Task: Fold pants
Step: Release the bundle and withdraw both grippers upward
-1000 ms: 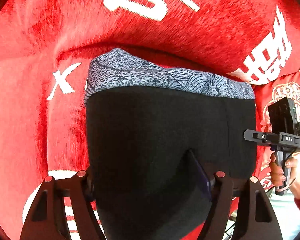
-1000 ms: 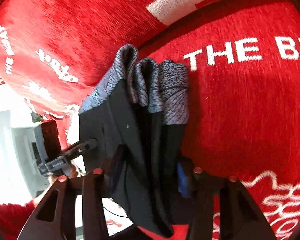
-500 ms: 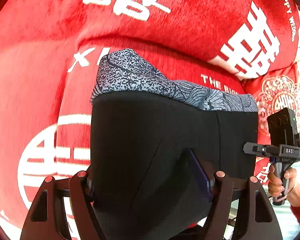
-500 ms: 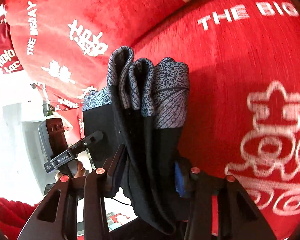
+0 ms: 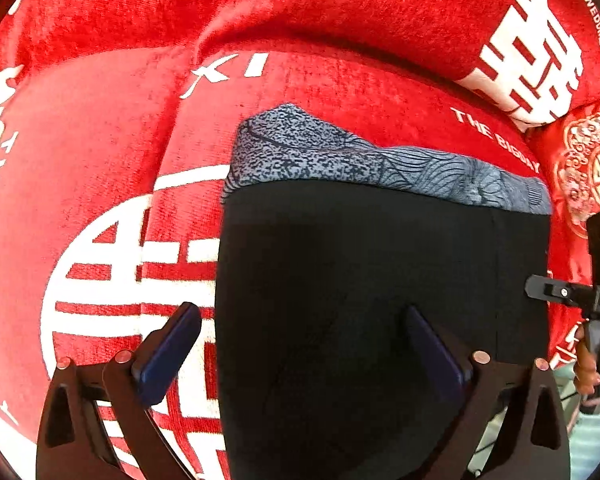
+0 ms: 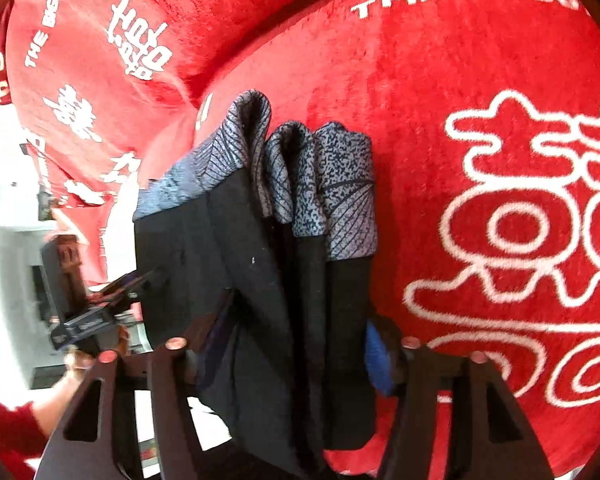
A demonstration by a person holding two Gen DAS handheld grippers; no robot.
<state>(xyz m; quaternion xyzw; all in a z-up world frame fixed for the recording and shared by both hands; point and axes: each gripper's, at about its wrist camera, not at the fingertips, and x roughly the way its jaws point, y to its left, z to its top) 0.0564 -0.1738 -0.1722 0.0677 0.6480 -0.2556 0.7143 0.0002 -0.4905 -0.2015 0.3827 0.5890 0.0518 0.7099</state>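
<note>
The folded pants (image 5: 380, 280) are black with a grey patterned band (image 5: 380, 164) and lie on the red sofa seat (image 5: 100, 160). My left gripper (image 5: 300, 344) points down over their near edge, its jaws opening wide. Its left pad (image 5: 168, 356) stands clear of the cloth and its right pad (image 5: 432, 352) is over the black fabric. In the right wrist view the pants (image 6: 260, 240) show as a stack of several layers. My right gripper (image 6: 296, 340) straddles that stack with its jaws opening. Its blue pad (image 6: 376, 356) sits at the stack's right edge, not squeezing it.
Red back cushions (image 5: 340, 12) with white lettering rise behind the seat. A small embroidered red pillow (image 5: 580, 168) lies at the right. A hand (image 5: 592, 364) holds the right gripper's handle beside the pants. Pale furniture (image 6: 4, 260) and a red sleeve (image 6: 4, 420) show past the seat's edge.
Both grippers have slid across the seat with the pants. The left jaws have spread and the left pad has come off the cloth. The right jaws have widened around the stack.
</note>
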